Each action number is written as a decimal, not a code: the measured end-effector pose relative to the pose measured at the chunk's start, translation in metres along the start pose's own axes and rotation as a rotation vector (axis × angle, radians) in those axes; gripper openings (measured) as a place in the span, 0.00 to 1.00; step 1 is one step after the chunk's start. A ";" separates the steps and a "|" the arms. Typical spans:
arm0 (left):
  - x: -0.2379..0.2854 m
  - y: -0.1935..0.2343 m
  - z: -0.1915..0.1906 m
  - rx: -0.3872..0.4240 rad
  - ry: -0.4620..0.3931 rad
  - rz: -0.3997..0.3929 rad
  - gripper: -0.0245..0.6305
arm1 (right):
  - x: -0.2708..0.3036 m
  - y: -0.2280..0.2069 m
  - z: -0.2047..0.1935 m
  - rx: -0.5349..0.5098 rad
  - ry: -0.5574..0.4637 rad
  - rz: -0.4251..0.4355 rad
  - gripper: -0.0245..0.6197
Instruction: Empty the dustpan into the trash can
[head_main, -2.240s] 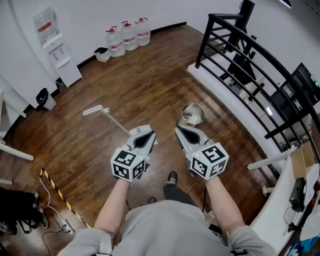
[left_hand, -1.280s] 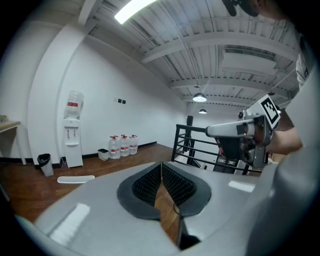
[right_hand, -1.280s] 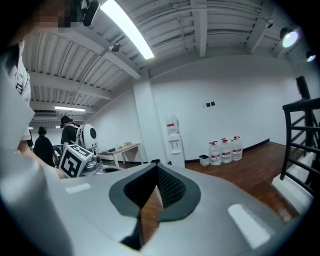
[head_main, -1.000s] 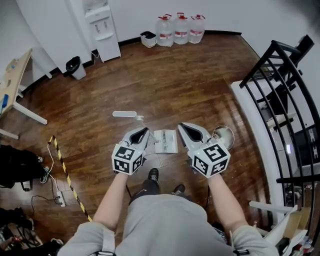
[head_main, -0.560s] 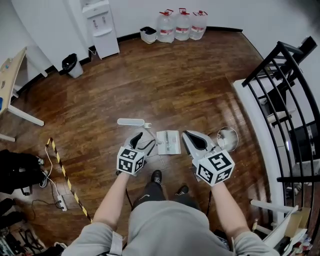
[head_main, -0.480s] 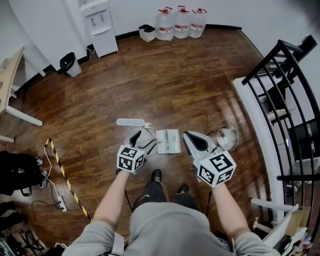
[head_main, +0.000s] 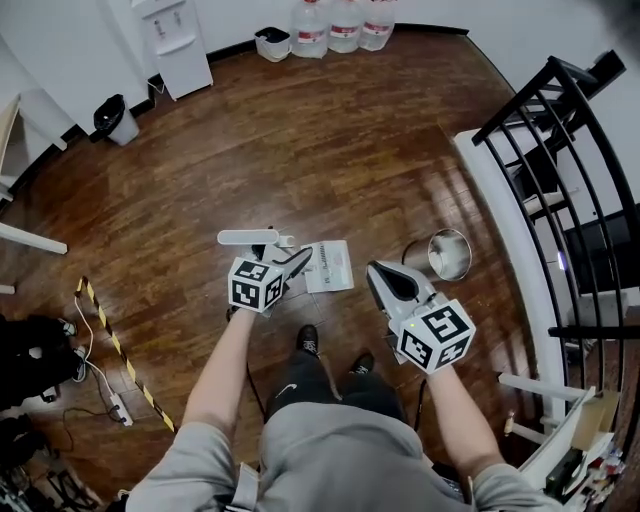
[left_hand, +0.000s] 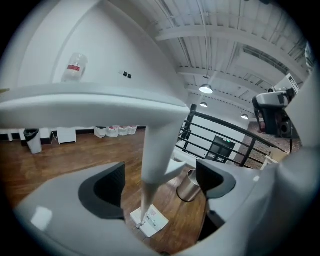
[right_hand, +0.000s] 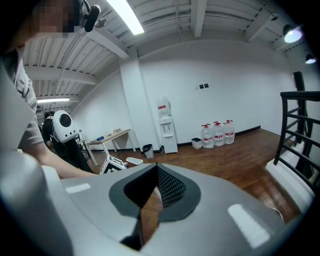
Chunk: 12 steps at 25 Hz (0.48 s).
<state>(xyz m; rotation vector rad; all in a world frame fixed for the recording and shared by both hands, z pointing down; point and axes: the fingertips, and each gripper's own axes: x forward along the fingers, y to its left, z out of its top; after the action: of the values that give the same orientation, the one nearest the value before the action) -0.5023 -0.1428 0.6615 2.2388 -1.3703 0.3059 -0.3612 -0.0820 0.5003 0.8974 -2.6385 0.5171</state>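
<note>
Hand-held grippers: 2, namely left hand-held gripper (head_main: 283, 258) and right hand-held gripper (head_main: 375, 272). Dustpan (head_main: 330, 266): 1. Metal trash can (head_main: 449, 254): 1. Water bottles (right_hand: 218, 135) by wall: 3. Water dispenser (head_main: 170, 40): 1. Small bins at wall: 2, namely black bin (head_main: 110, 118) and white bin (head_main: 270, 42).

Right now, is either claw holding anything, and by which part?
Nothing is held yet. On the left gripper the jaws have just been opening and stand apart around the dustpan handle, not pressing it. The right gripper is shut and empty.
</note>
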 end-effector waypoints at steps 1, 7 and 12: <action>0.003 -0.001 0.003 0.002 -0.003 -0.003 0.72 | -0.001 -0.002 -0.002 0.003 0.004 -0.005 0.04; 0.011 -0.007 0.013 0.082 -0.022 -0.018 0.38 | -0.005 -0.005 -0.005 0.013 0.014 -0.029 0.04; 0.020 -0.013 0.013 0.108 0.005 -0.023 0.35 | -0.014 -0.013 -0.007 0.023 0.014 -0.051 0.04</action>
<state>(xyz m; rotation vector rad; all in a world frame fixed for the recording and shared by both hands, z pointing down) -0.4818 -0.1603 0.6551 2.3380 -1.3537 0.3854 -0.3414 -0.0814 0.5042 0.9611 -2.5948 0.5400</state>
